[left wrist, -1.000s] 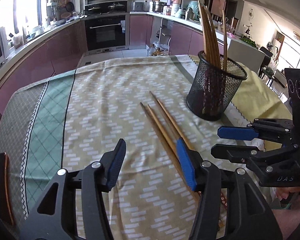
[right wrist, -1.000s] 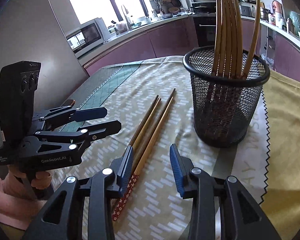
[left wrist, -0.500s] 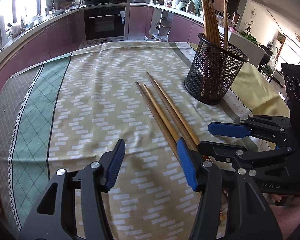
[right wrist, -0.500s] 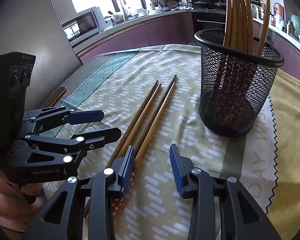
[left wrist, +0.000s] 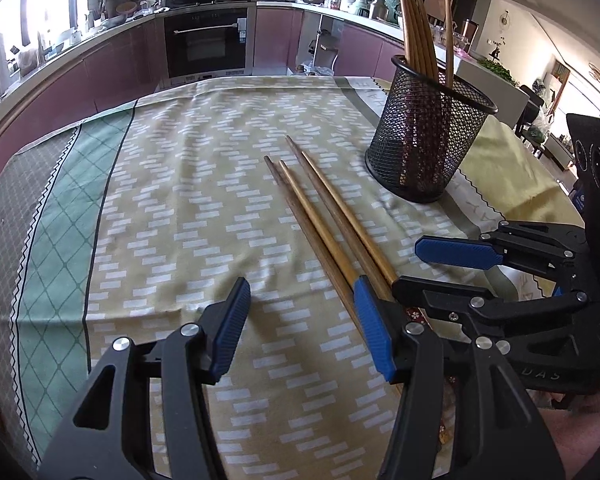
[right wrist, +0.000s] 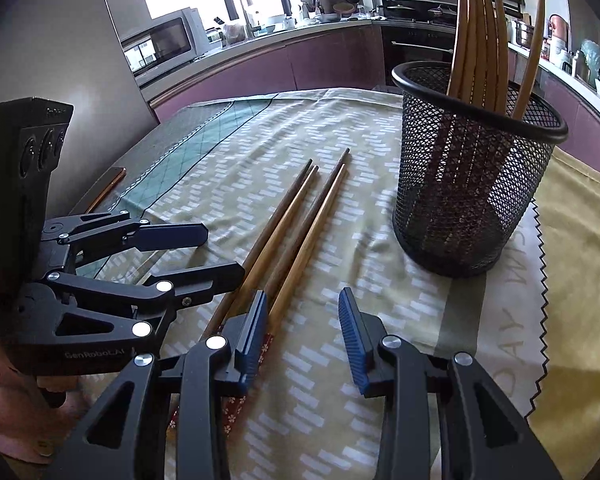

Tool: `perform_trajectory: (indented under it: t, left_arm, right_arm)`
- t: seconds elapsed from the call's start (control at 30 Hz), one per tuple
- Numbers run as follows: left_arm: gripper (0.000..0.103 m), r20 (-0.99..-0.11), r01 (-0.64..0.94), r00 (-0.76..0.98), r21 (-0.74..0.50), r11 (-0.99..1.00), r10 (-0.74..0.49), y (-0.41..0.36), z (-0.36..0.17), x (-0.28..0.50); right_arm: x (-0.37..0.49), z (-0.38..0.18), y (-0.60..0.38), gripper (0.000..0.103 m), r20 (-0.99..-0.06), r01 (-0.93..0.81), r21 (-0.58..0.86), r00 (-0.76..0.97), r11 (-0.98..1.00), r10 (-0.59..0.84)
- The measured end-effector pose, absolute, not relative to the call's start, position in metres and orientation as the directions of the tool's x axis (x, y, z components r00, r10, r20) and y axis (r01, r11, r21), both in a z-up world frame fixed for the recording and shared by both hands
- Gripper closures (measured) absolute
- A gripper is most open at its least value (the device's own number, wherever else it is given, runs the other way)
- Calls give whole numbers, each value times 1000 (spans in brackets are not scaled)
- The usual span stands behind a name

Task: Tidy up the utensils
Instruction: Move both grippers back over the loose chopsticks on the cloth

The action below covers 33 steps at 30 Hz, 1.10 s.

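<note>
Wooden chopsticks (left wrist: pixel 324 216), 4 of em, lie flat side by side on the patterned tablecloth (left wrist: pixel 204 208), just L of the black mesh holder (left wrist: pixel 424 140) w/ more chopsticks upright in it. Left gripper (left wrist: pixel 300 316) has jaws apart, nothing in em, right pad over the sticks' near ends. Right gripper (right wrist: pixel 302 332) also gapes empty, its left pad above the decorated ends.

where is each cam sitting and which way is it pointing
Left wrist: sits on the left hand-held gripper, looking forward over the tablecloth toward the oven; its own open fingers fill the bottom, and the right hand-held gripper enters from the right.
Right wrist: sits on the right hand-held gripper, looking toward the microwave and window; its own open fingers show below, the left hand-held gripper and the person's hand at left.
Shared: the loose chopsticks on the cloth and the mesh holder with chopsticks standing in it.
</note>
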State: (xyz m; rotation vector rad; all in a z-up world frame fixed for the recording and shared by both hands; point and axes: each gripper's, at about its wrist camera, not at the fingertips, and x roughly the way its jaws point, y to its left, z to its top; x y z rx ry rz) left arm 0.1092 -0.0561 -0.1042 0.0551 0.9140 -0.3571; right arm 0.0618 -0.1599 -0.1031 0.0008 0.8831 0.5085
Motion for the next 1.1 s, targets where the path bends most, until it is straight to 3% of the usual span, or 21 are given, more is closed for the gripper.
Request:
perform_trajectory:
  t: [0.37,0.83,1.1]
  left_arm:
    - [50,-787,336,551,-96,937,-278,-57,-105,111]
    - [53,-790,346,535,-118,931,-299,-58,-104,118]
    - [60,-794,349,534,-105,931,-290,-60,-105,124]
  right_arm:
    - [64,-103,-164,74,-745,-412,206,523,888,415]
    - [68,-103,-162,75,-747,-408,195,527,892,405]
    - [69,-102,-163,75,-747,-402,195,530,895,401]
